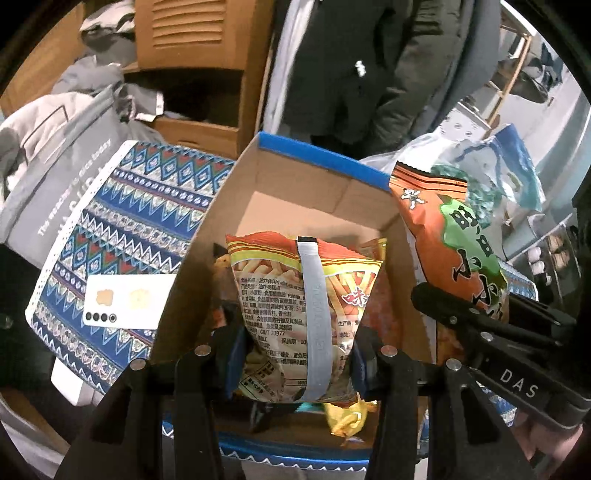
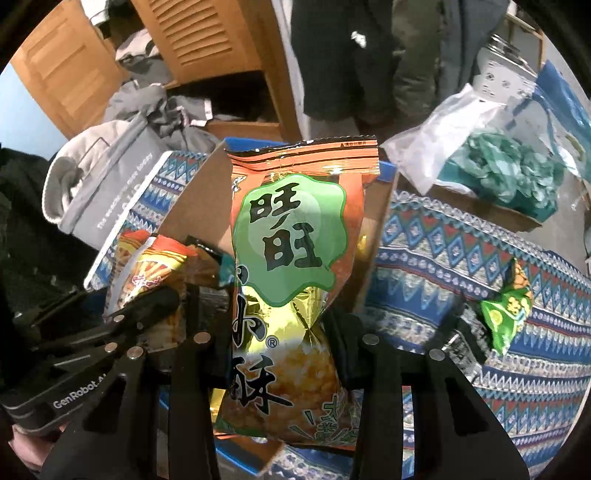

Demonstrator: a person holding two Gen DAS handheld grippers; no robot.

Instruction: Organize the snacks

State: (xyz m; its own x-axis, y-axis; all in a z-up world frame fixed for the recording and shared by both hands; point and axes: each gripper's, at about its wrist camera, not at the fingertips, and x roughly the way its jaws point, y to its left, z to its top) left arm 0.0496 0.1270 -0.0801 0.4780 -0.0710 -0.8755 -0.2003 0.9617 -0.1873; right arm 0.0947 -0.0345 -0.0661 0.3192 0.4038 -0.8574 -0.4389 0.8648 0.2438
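A glossy foil-plastic snack bag printed with fries (image 1: 295,314) catches the light, a matt grey strip running down its middle. To its right, an orange and green snack bag (image 2: 291,266) is shiny, crinkled film, with a mirror-like gold patch low on its face. The open box (image 1: 266,206) is plain matt brown cardboard with a smooth blue edge. Under it lies a woven-looking patterned cloth (image 2: 461,266), matt and slightly textured. A small green packet (image 2: 508,310) on the cloth is glossy film. Both grippers' arms are matt black plastic with small bright metal pins. Far back, a louvred cabinet (image 1: 192,33) is smooth, warm-toned wood.
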